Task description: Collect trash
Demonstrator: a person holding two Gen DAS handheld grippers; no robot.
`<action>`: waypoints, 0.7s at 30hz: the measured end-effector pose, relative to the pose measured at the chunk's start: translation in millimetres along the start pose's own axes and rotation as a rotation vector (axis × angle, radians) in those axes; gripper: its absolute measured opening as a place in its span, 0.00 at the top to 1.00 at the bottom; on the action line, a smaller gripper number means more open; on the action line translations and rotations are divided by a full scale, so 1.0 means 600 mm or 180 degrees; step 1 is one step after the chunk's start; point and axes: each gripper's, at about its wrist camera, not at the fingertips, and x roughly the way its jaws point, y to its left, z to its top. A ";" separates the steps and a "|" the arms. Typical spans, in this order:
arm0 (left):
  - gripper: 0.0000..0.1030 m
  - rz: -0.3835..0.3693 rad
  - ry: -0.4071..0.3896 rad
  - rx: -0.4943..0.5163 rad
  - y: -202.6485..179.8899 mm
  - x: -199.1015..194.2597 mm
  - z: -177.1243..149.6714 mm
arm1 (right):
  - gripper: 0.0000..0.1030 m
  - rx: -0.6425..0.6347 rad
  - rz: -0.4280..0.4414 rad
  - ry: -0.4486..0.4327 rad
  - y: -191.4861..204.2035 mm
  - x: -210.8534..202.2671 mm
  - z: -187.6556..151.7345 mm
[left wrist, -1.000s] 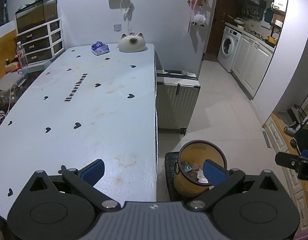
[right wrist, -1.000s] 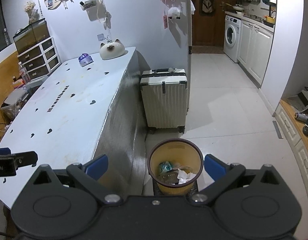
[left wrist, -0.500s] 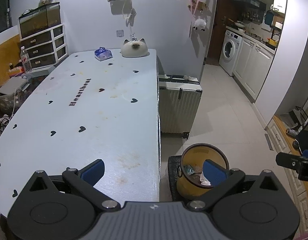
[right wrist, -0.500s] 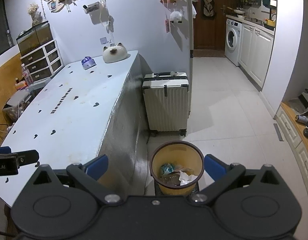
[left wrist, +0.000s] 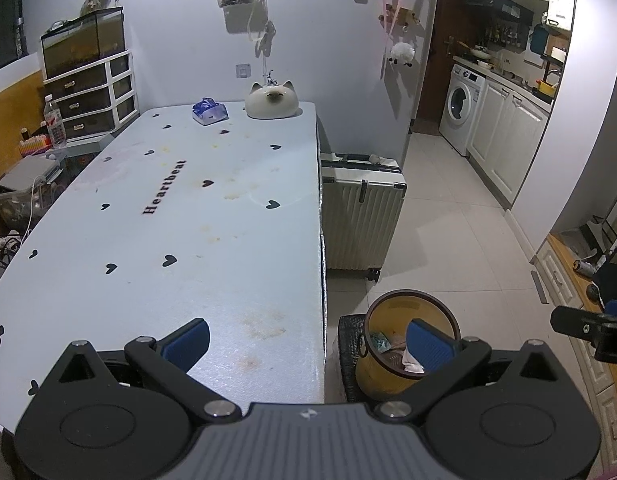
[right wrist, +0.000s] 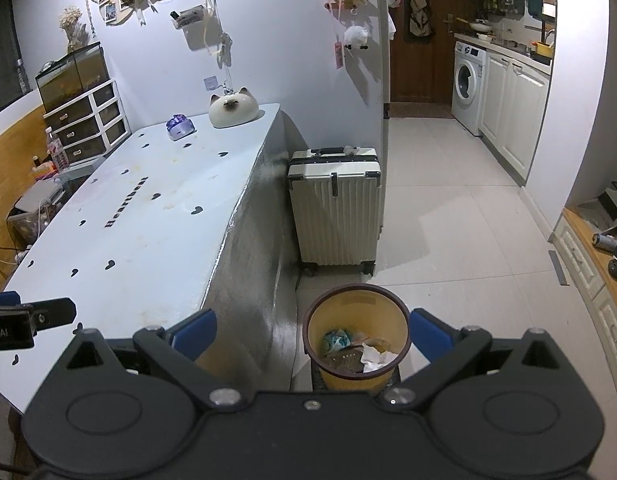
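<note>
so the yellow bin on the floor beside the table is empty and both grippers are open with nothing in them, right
Not quite: the yellow bin is not empty. The right wrist view shows crumpled paper and wrappers inside it. The rest holds: it stands on the floor beside the table, and both grippers are open, holding nothing.

A home - washing machine [right wrist: 466, 80], suitcase [right wrist: 335, 208], kitchen cabinets [right wrist: 512, 118].
</note>
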 end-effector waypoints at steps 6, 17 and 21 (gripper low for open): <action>0.00 0.0002 -0.0005 -0.0013 0.004 -0.003 -0.001 | 0.00 0.0001 0.0000 0.0001 0.001 0.000 0.000; 0.00 0.0004 -0.0010 -0.0018 0.005 -0.006 -0.001 | 0.00 -0.0002 0.0005 0.0004 -0.002 0.000 0.001; 0.00 0.0003 -0.0009 -0.0019 0.005 -0.005 -0.001 | 0.00 -0.0005 0.0005 0.0005 -0.001 0.000 0.001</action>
